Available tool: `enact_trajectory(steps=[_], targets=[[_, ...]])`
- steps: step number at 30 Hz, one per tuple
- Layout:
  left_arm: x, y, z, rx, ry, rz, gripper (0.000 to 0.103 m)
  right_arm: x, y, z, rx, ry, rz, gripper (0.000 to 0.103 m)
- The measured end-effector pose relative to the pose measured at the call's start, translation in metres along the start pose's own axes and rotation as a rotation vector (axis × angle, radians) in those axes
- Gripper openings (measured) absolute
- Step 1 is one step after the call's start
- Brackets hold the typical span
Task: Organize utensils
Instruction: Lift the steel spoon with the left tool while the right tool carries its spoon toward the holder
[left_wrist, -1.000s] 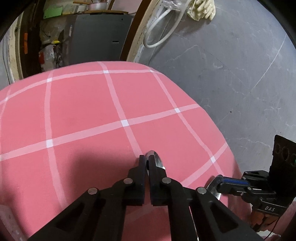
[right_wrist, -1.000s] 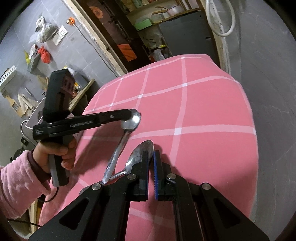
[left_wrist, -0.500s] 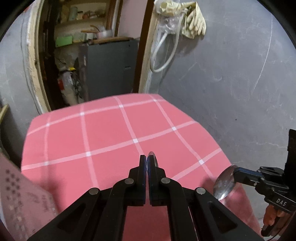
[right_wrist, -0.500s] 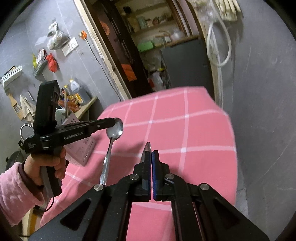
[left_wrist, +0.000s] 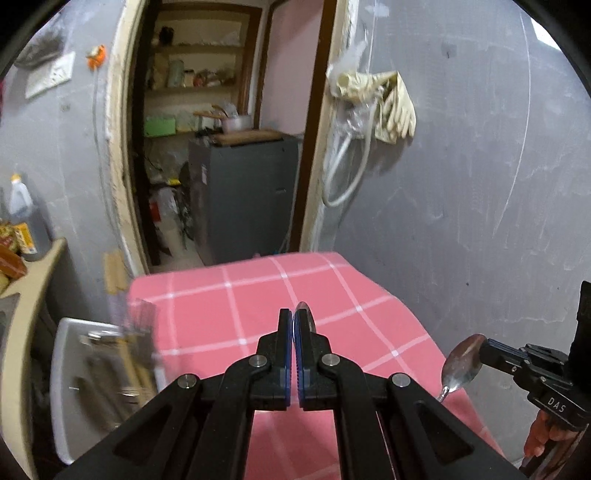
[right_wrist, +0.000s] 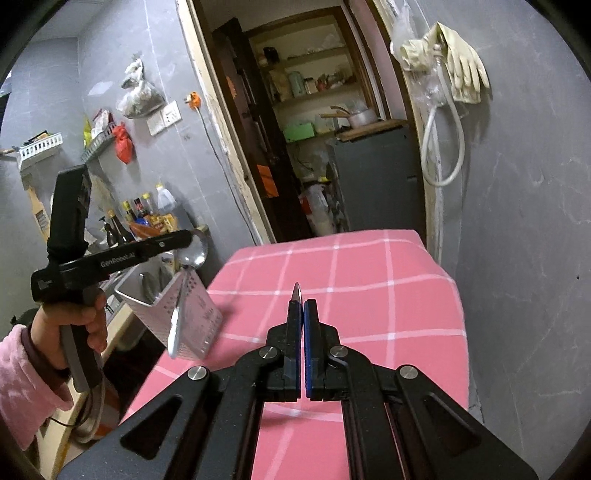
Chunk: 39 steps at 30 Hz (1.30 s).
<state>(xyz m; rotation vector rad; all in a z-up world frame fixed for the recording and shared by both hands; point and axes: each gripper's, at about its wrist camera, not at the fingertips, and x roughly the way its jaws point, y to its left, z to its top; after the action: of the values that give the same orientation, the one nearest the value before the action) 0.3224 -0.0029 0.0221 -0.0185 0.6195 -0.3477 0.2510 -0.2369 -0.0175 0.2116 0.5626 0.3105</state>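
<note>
Both tongs are clenched, each on a spoon, and both are held above the pink checked surface (left_wrist: 229, 306).

The left tongs (left_wrist: 293, 325) grip the left spoon (left_wrist: 306, 314) by its bowl. In the left wrist view only the bowl's edge shows, poking out past the right-hand fingertip, with the blue pads pressed together beside it. In the right wrist view the same tongs (right_wrist: 190, 240) reach in level from the left, held by a hand (right_wrist: 74, 317) in a pink sleeve (right_wrist: 22, 391). The spoon's bowl (right_wrist: 194, 254) sits at their tip and its handle hangs straight down, ending in front of a perforated holder (right_wrist: 199, 314). The holder stands tilted at the left edge of the surface; whether the handle touches it cannot be told.

The right tongs (right_wrist: 302, 306) grip the right spoon (right_wrist: 296, 293) edge-on, so in their own view only a thin sliver of metal rises just beyond the left fingertip. From the left wrist view these tongs (left_wrist: 484, 347) come in from the right edge with the spoon's bowl (left_wrist: 463, 363) at their tip, the handle dropping down and to the left over the right edge of the surface.

The two spoons are well apart. A white basin (left_wrist: 74, 387) with blurred contents sits left of the surface.
</note>
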Motion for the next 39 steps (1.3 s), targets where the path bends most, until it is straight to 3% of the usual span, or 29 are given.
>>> enact_trajectory(steps=[12,24,30,39], targets=[[-0.07,0.058,0.021,-0.033,-0.128,0.144,0.002,0.021,0.065,0.038,-0.111,-0.059,0.085,0.002],[-0.095,0.114,0.031,-0.095,-0.217,0.285,0.002,0.058,0.149,0.1,-0.294,-0.14,0.171,0.002],[-0.092,0.131,0.026,-0.118,-0.272,0.373,0.002,0.075,0.179,0.098,-0.383,-0.132,0.173,0.002],[-0.075,0.128,0.006,-0.1,-0.277,0.431,0.002,0.083,0.196,0.081,-0.494,-0.094,0.134,0.002]])
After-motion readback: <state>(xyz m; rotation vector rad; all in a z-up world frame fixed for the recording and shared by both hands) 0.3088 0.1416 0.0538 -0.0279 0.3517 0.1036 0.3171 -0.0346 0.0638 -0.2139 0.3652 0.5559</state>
